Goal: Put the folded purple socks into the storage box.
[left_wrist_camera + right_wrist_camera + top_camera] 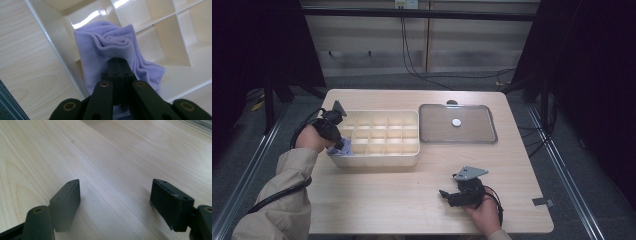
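A: At left centre of the high view, item one: left gripper (pixel 343 145), jaws clamped together on a lilac cloth (pixel 343 150). What does the close view give?

B: Left gripper view, lower centre: left gripper's tips (pixel 119 65) pressed tight, a fold of the cloth (pixel 105 47) pinched between them. Cloth bunched and rolled at the top, draped down both sides of the jaws.

A: Location of the cloth?

B: Over the near left corner of a cream divided tray (pixel 412 161), at its outer wall. In the left gripper view the tray wall (pixel 56 47) runs diagonally from upper left to lower centre; the cloth hangs partly over a corner compartment. Whether it touches the compartment floor, cannot tell.

A: Item two?

B: Lower right of the high view: right gripper (pixel 446 195), low over the bare wooden table (pixel 382 195), held in a hand (pixel 484 212). Right gripper view: jaws standing wide apart at lower left and lower right, nothing between them but tabletop (pixel 115 170).

A: Other stock?

B: Upper right of centre: clear lid (pixel 484 137) lying flat just beside the tray, a small white disc (pixel 456 122) at its middle.
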Tool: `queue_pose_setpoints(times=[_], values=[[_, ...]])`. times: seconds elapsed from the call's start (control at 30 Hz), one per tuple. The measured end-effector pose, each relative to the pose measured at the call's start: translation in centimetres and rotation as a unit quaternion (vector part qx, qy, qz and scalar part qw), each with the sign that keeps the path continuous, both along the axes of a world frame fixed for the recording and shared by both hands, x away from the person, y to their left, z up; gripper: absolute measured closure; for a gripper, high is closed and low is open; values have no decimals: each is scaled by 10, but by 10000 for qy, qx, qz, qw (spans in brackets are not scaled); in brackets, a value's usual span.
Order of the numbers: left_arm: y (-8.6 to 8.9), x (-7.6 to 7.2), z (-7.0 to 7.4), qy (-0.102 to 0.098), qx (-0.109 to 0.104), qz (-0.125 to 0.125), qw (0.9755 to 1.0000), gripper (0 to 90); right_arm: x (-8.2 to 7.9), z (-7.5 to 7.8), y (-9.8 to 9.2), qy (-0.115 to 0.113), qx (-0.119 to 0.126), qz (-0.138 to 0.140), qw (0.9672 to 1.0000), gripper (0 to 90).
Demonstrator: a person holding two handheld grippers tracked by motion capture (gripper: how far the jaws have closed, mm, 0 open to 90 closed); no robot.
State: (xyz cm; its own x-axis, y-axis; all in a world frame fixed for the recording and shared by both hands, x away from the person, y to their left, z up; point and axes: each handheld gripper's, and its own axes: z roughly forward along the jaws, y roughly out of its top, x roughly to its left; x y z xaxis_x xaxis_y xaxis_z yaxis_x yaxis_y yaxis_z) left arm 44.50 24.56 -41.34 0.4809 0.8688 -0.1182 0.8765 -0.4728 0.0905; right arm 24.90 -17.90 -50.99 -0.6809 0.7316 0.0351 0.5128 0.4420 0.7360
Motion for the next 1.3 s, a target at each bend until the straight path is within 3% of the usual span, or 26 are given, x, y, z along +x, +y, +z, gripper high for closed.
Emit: queue_pose_setpoints(times=[0.37,0.67,0.87,1.07,1.3], values=[[-2,-4,-13,160,124,28,9998,900,0,0,0,8,1,-6,10000,238],[1,-6,-17,108,35,83,9999,900,0,0,1,1,-6,2,10000,239],[1,-8,-28,133,-4,99,9999,900,0,0,1,-1,-29,6,10000,238],[-1,-9,-29,92,90,58,9999,900,0,0,1,-6,-28,12,10000,238],[5,-10,-23,72,-57,163,9998,900,0,0,1,6,-25,2,10000,238]])
